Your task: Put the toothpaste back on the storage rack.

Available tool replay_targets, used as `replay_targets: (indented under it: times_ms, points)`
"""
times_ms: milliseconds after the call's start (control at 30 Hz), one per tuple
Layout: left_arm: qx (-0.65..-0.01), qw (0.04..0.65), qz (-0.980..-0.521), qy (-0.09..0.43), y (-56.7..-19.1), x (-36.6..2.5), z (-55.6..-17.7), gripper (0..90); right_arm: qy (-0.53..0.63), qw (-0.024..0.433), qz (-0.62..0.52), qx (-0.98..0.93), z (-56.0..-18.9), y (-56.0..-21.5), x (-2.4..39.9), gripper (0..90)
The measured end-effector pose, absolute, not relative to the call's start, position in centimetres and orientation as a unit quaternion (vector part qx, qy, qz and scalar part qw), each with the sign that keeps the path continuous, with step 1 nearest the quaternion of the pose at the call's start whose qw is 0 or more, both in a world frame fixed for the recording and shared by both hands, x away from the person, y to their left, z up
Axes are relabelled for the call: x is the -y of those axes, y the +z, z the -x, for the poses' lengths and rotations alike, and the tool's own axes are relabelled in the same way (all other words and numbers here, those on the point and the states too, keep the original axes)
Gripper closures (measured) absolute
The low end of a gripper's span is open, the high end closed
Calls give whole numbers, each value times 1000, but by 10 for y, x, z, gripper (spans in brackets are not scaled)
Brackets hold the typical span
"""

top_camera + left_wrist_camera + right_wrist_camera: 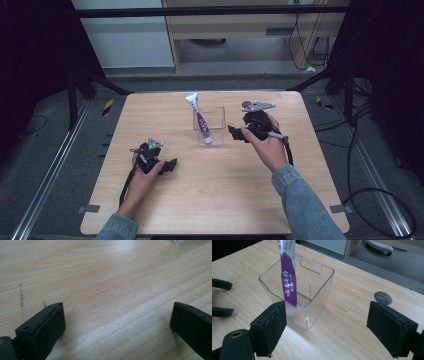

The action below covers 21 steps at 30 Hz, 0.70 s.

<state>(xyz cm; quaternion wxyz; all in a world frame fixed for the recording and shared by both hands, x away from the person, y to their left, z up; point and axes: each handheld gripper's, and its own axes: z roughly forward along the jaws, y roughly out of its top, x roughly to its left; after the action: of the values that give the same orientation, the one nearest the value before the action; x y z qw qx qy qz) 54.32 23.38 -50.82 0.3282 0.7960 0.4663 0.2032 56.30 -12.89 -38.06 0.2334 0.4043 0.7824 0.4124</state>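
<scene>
A clear ribbed plastic container (216, 119) stands at the back middle of the wooden table. A purple and white toothpaste tube (199, 117) stands in it cap down, leaning toward the left rim. My right gripper (235, 134) is just to the right of the container, open, nothing between its pads. In the right gripper view the container (312, 302) and the tube (288, 277) sit just beyond the open right gripper (327, 315). My left gripper (172, 164) rests low on the table's left part, open and empty, with bare wood between its pads in the left gripper view (117, 315).
A small round grey disc (383, 298) lies on the table behind the right pad. The container's corner (180, 242) shows at the top of the left gripper view. The table's far edge (215, 92) meets grey floor, with dark frame legs at both sides.
</scene>
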Motion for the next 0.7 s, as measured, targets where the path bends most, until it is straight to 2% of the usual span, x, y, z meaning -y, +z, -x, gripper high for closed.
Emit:
replay_targets:
  times_ms: [700]
  points:
    - [-466, 328, -796, 203, -508, -234, -543, 0, 388, 239, -428, -781, -548, -415, 185, 113]
